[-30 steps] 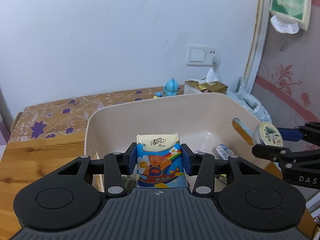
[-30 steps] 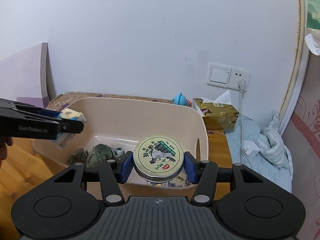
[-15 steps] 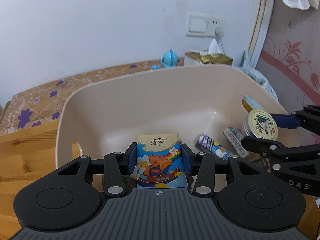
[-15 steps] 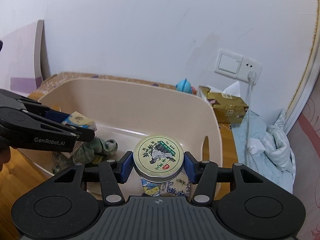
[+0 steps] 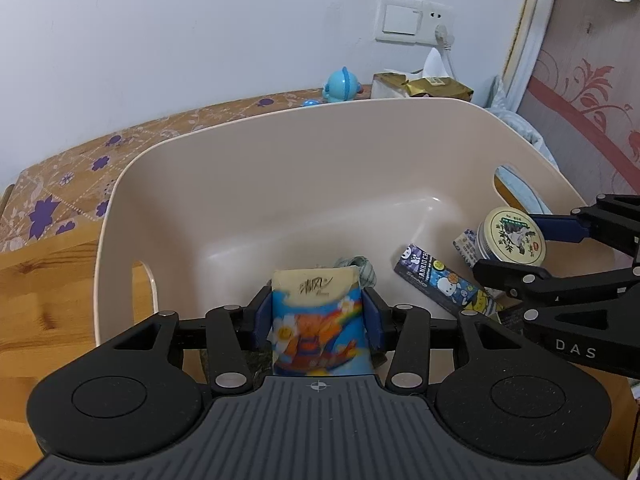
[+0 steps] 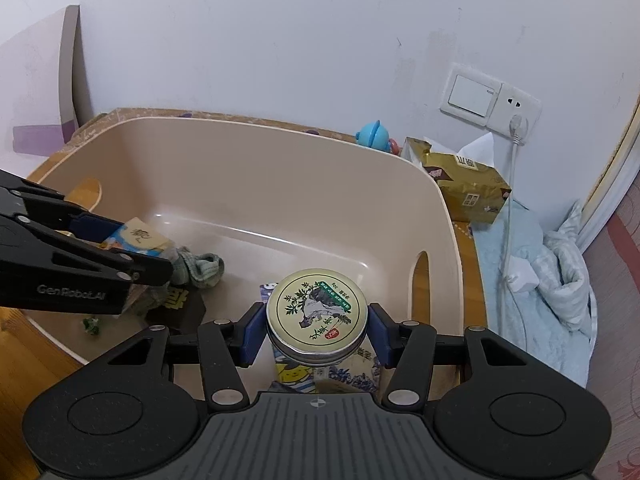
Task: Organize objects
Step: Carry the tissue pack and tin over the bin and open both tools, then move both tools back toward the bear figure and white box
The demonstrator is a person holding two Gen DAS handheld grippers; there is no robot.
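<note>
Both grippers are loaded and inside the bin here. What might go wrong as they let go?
1. The round tin hangs over cartoon boxes; dropped there, it may land tilted or roll.
2. The right gripper and left gripper sit close inside the beige bin; opening both may knock them together.

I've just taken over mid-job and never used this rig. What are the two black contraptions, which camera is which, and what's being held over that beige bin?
No robot arm here: a person carries a hand-held gripper in each hand, each with a fisheye camera looking along its fingers. The left wrist view shows the left hand-held gripper clamped on a tissue pack. The right wrist view shows the right hand-held gripper clamped on a round tin. Both hang over the beige bin on a wooden table. Inside lie a green cloth and a cartoon-printed box.
</note>
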